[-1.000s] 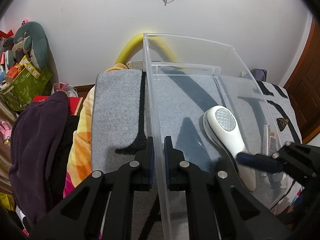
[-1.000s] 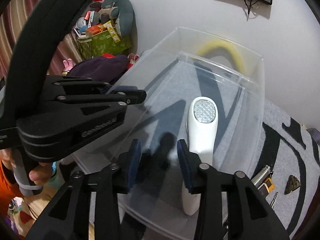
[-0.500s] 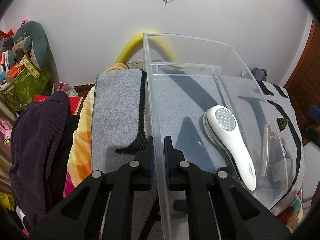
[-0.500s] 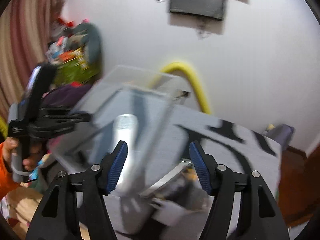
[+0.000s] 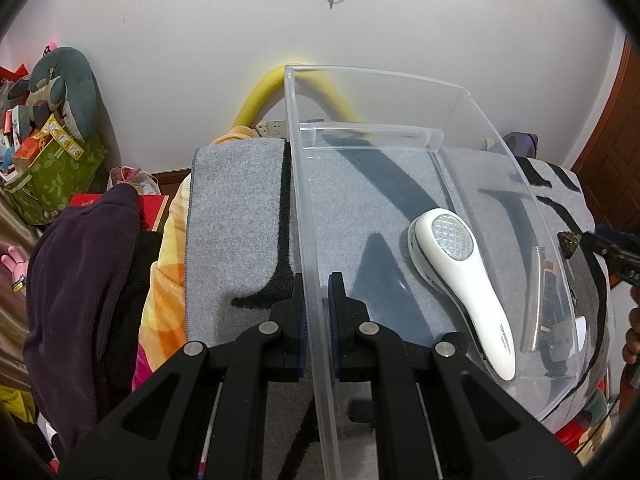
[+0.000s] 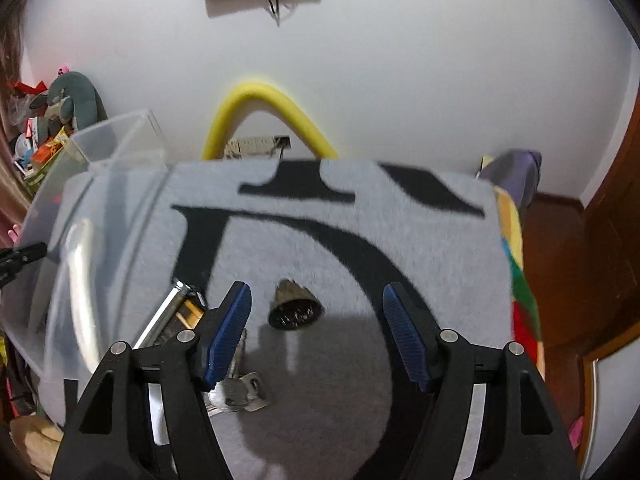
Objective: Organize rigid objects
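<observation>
My left tool [image 5: 316, 316]: clamped on clear bin [image 5: 500, 148] wall. My right tool [image 6: 316, 332]: wide open, empty, above hair claw [image 6: 295, 309].

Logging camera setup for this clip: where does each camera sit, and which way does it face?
Left wrist: on the left gripper, looking along its fingers, shut on the bin wall; shaver inside; the right gripper's tip shows at the right edge.
Right wrist: on the right gripper, open above the mat, facing a small dark object.
Shared: bin, mat, yellow tube, wall.
</observation>
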Demonstrator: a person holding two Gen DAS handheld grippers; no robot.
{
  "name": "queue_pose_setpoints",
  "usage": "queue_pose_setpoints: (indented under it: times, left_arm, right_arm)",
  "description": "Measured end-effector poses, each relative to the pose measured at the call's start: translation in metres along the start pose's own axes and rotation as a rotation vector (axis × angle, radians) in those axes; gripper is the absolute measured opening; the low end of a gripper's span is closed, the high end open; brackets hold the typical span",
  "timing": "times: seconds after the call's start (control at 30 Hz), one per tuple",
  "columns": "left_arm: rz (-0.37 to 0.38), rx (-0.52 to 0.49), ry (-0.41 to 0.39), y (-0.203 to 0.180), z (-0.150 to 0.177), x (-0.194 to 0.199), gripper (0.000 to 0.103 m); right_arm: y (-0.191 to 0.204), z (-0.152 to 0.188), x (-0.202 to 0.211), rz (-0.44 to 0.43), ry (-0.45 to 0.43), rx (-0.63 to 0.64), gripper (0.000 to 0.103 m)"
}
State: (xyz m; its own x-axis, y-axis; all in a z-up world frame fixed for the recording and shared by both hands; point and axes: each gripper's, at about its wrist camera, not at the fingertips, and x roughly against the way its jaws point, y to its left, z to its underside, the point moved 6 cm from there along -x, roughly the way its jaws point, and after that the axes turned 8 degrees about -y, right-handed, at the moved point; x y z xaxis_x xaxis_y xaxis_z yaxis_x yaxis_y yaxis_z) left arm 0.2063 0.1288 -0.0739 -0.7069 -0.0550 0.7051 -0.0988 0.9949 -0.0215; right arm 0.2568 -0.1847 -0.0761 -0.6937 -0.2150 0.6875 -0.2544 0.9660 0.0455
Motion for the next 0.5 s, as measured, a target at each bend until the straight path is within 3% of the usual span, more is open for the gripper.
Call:
queue_pose_setpoints:
  times: [0.17,0.23,0.27,0.3,0.5]
  left_arm:
    - [-0.004,-0.005,0.000,0.000,0.000,0.000,0.008]
    - [-0.005,-0.006,-0.001,-0.001,0.000,0.000,0.008]
    - [-0.005,-0.006,-0.001,-0.001,0.000,-0.001,0.008]
    - [-0.004,-0.005,0.000,-0.001,0.000,0.000,0.008]
    - [-0.003,-0.002,-0.002,-0.001,-0.001,0.000,0.008]
  right_arm:
    - [0.002,0.013,-0.022,-0.012,0.042,0.014,0.065]
    - [0.003,0.015,-0.028,-0.012,0.047,0.013,0.052]
    - [0.003,0.016,-0.031,-0.019,0.058,0.012,0.037]
    - [0.004,0.016,-0.033,-0.027,0.063,0.010,0.030]
    - [0.012,0.008,-0.014,-0.015,0.001,0.056,0.029]
